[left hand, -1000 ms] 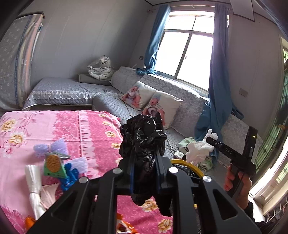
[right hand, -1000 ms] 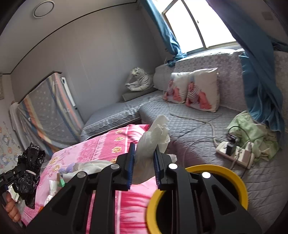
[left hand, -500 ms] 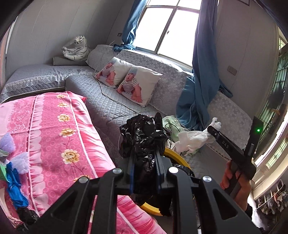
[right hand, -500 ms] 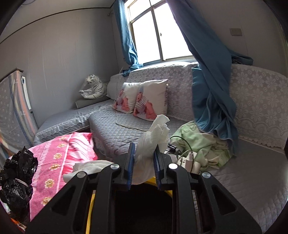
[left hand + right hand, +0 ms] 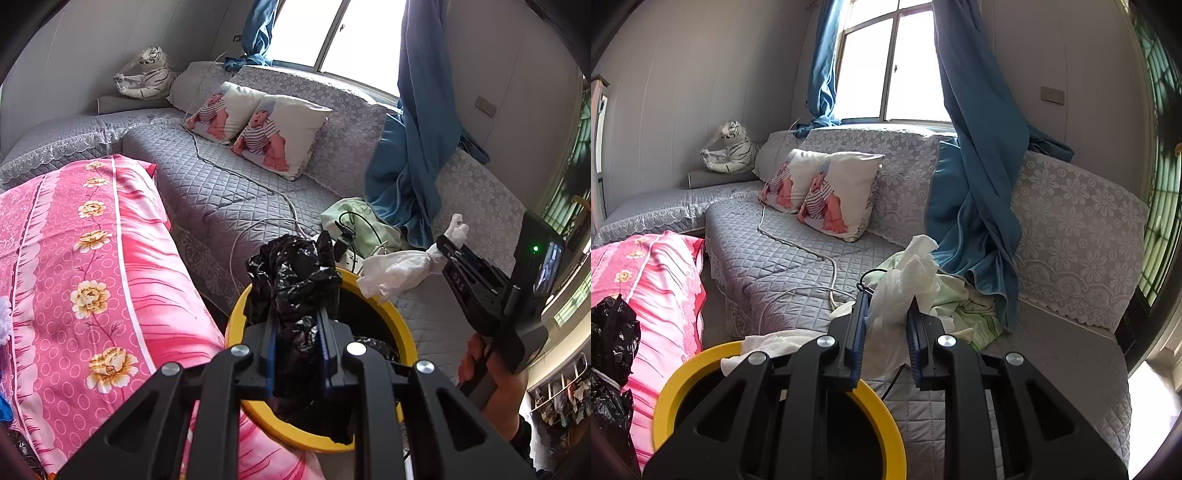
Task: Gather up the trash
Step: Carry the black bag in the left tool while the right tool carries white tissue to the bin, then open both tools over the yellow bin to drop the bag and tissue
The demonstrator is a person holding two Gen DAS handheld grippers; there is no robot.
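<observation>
My left gripper (image 5: pixel 296 332) is shut on a crumpled black plastic bag (image 5: pixel 295 273), which hangs over the mouth of the yellow-rimmed bin (image 5: pixel 236 325). My right gripper (image 5: pixel 885 325) is shut on a wad of white plastic and tissue (image 5: pixel 905 284); that wad (image 5: pixel 399 267) and the right gripper (image 5: pixel 448 245) also show in the left wrist view, just right of the bin's far rim. In the right wrist view the bin (image 5: pixel 679 373) lies below and left of the fingers, and the black bag (image 5: pixel 613 332) shows at the left edge.
A table with a pink flowered cloth (image 5: pixel 92 277) stands left of the bin. Behind it runs a grey quilted sofa (image 5: pixel 229 192) with two cushions (image 5: pixel 258 133), a power strip with cables (image 5: pixel 347 251), a green cloth (image 5: pixel 960 306) and a hanging blue curtain (image 5: pixel 979 184).
Both grippers have swung right, away from the pink table, and sunk toward the bin. The black bag now hangs over the bin's mouth, and the white wad is close to its rim.
</observation>
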